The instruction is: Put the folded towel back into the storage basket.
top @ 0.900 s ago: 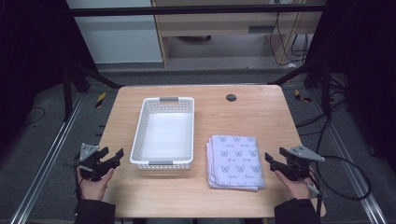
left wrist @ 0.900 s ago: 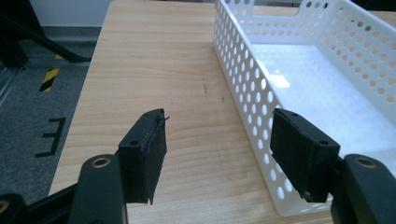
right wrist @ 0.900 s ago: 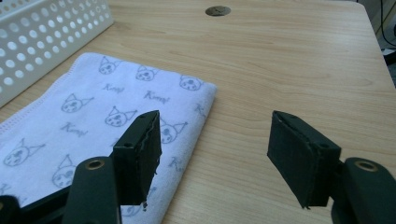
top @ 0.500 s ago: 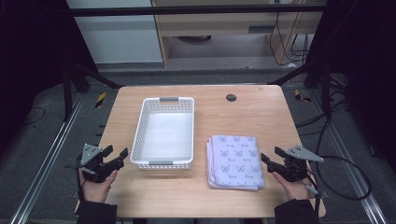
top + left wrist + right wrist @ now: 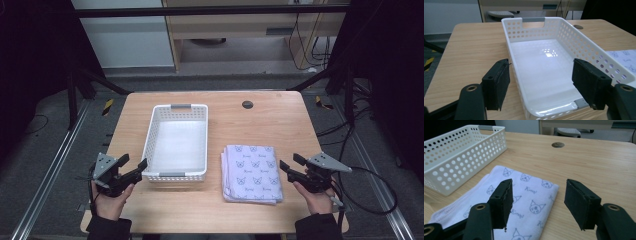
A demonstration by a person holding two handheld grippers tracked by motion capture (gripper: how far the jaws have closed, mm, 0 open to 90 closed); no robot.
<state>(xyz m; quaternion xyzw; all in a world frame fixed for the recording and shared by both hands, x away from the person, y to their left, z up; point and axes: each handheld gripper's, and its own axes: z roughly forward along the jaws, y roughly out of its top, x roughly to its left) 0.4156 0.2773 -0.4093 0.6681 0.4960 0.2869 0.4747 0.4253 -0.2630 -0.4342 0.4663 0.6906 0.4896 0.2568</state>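
White plastic basket sits mid-worktop, long side running away from me, grey grip strips at both short ends. It's empty inside; the floor shines w/ a light reflection in the left tool view. Wood worktop has a dark round cable hole near the far edge.

Left tool is in my left hand, at the near-left corner of the basket, pointing at it. Jaws stand apart, nothing between the pads. From the left tool view the basket's near-left corner falls in the gap btw the jaws, but the pads don't press on it. Whether a tip touches the rim, can't tell.

Cloth lies folded flat just right of the basket, near but apart from it. Pale lilac w/ small cat-face print and script lettering. Layered edges show along its near and left sides.

Right tool is in my right hand, just beside the cloth's right edge, pointing left toward it. Jaws apart, holding nothing. In the right tool view the cloth's corner sits below and ahead of the gap, w/ the left pad over the cloth and the right pad over bare wood.

Cable loops off the right tool past the worktop's right edge.
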